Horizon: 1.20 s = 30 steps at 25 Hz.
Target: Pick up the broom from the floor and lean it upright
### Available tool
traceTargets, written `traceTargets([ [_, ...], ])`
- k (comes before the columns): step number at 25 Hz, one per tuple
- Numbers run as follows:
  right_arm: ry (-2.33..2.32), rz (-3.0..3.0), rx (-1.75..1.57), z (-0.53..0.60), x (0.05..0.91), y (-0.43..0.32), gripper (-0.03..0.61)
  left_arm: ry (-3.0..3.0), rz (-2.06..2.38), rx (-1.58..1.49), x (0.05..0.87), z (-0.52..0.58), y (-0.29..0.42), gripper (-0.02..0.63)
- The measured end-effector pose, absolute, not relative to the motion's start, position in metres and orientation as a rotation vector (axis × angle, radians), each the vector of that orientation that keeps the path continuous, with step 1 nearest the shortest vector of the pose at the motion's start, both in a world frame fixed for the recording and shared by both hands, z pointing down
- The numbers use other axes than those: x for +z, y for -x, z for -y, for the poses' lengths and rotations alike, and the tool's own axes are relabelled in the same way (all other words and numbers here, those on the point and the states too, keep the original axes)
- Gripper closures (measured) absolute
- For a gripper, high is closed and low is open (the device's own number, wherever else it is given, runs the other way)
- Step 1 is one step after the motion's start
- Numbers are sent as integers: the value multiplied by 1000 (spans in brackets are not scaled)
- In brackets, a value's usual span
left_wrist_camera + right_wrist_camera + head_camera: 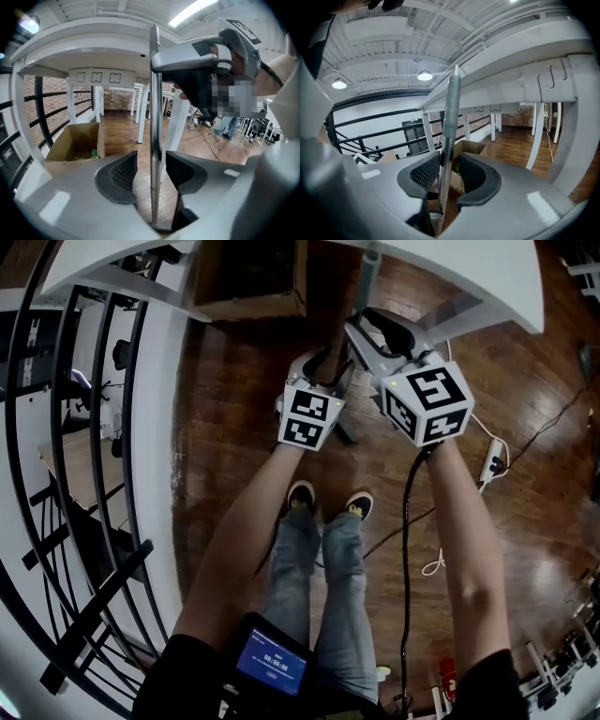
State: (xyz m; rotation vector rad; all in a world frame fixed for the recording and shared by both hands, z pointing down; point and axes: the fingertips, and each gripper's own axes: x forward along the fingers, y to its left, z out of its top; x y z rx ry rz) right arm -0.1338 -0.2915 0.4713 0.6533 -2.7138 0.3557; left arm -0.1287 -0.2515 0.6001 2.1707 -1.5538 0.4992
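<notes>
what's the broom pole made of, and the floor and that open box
Broom pole: looks like metal, polished silver-grey, with bright reflection streaks along it and a seam where two sections join.
Floor: wood or wood-look planks, dark brown and glossy, with visible plank lines and patches of glare.
Box: cardboard, matte tan, with its flaps standing open.

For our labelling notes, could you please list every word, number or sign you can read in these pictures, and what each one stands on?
Nothing can be read for certain.
Blue screen at the person's waist: white characters, too small to read.
Left marker cube and right marker cube: black-and-white square patterns, no letters.
</notes>
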Motion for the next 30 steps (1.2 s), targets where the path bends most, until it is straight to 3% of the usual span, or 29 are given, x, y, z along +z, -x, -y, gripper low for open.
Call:
traceTargets([
  [7, -737, 2708, 477, 277, 475, 106, 448, -2185, 1542, 475, 588, 201, 151, 405],
  [16, -763, 2636, 584, 172, 460, 45, 454, -2120, 1464, 540, 543, 39, 181, 601],
  [19, -742, 2638, 530, 129, 434, 42, 476, -2133, 1428, 512, 508, 16, 183, 601],
  [22, -781, 2639, 440, 96, 401, 31, 569, -2178, 1392, 462, 470, 11, 176, 601],
  [30, -820, 2666, 327, 46, 317, -5, 575, -2314, 1337, 361, 362, 19, 113, 601],
])
